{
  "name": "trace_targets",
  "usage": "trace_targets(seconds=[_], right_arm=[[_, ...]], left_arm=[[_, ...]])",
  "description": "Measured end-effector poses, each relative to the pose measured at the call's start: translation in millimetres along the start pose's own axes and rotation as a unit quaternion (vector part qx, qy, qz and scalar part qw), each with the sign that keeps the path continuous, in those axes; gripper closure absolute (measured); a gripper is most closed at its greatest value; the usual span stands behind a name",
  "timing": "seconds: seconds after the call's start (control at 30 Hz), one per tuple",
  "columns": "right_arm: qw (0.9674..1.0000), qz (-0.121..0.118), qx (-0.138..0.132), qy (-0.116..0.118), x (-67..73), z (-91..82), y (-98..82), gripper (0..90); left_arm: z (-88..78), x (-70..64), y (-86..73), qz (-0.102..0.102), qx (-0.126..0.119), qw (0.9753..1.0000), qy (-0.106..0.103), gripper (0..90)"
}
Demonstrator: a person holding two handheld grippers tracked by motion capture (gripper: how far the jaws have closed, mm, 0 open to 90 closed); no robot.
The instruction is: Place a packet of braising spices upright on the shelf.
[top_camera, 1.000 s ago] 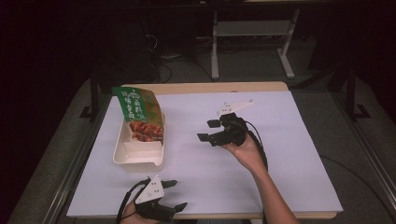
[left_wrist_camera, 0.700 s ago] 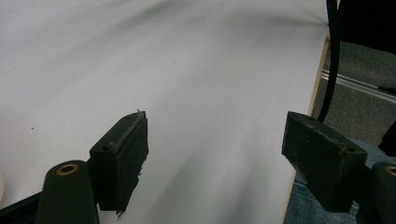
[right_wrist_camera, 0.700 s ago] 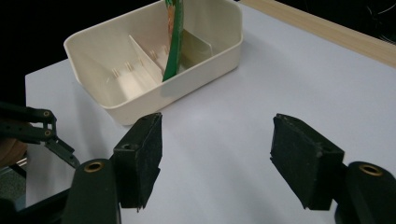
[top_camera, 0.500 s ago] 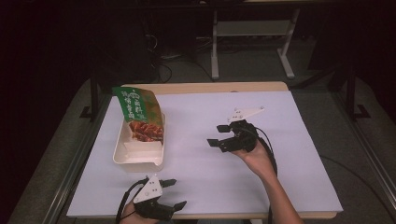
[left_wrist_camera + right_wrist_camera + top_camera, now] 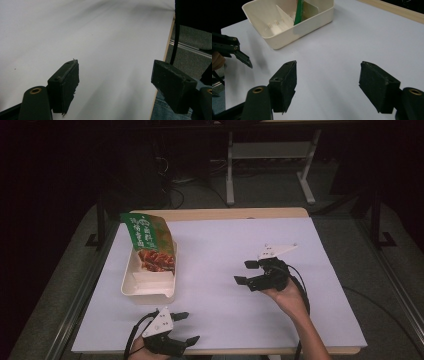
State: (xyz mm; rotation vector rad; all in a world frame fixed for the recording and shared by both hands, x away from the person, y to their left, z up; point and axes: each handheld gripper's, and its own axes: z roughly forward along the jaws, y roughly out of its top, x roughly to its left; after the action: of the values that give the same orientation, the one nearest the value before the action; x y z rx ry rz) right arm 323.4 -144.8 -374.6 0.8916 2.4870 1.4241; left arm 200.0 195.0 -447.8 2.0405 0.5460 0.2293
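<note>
On the table's left side, I see the snack bag (image 5: 149,242) leaning in the cream tray (image 5: 131,287). Bag looks light, crinkly, slippery; I'd pinch its top edge. Right gripper (image 5: 248,272) has just widened, empty. Left gripper (image 5: 186,327) open, empty.

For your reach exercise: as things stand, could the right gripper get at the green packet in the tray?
Probably yes. The right gripper is open and empty, with bare table between it and the tray; the packet sticks up above the rim.

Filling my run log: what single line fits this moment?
left tool: open, empty | right tool: open, empty | green food pouch: leaning in cream plastic tray
</note>
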Motion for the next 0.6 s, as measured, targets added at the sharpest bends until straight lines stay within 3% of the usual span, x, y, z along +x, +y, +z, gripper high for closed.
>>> trace_targets(seconds=[0.6], right_arm=[[0.9998, 0.018, 0.006, -0.008, -3.2, -17.3, -27.3, 29.1]], left_arm=[[-1.2, 0.1, -0.1, 0.002, 0.000, 1.0000, 0.000, 21.9]])
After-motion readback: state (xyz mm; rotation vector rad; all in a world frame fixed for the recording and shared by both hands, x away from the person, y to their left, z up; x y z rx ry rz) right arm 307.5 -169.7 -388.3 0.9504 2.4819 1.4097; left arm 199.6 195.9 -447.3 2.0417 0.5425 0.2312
